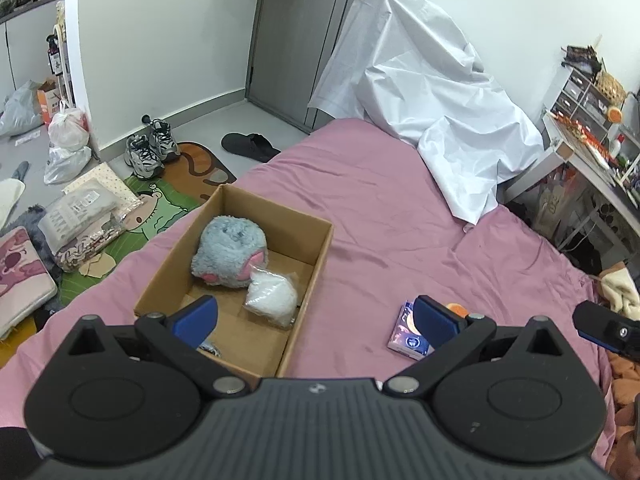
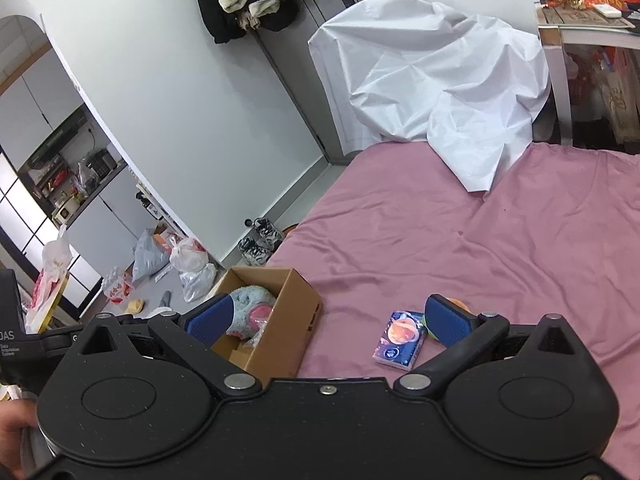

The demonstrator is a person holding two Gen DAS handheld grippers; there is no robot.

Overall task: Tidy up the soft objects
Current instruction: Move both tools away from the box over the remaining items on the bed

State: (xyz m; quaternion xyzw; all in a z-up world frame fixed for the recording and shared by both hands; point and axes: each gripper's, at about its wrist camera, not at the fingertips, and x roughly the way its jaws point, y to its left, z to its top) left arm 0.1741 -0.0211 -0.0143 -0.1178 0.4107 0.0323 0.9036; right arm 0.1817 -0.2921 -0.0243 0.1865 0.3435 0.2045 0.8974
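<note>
Fingers on both grippers spread wide, holding nothing, over a pink bed with a box of soft things.

Left gripper [image 1: 316, 318] fills the bottom of its view with its blue pads far apart; the left pad [image 1: 198, 318] overlaps the near part of the box [image 1: 308, 248], the right pad overlaps the tissue pack [image 1: 406, 336], and whether either touches is unclear. Right gripper [image 2: 328, 320] is likewise wide apart and grips nothing, its pads framing the box [image 2: 296, 320] at lower left and the tissue pack [image 2: 398, 340] at lower centre. Inside the box, left of centre in the left view, lie a grey-blue plush [image 1: 230, 252] and, just beside it toward the camera, a bagged white fluffy item [image 1: 272, 298]. An orange object [image 1: 457, 308] peeks out behind the tissue pack. A white sheet [image 1: 432, 96] is heaped at upper right.
</note>
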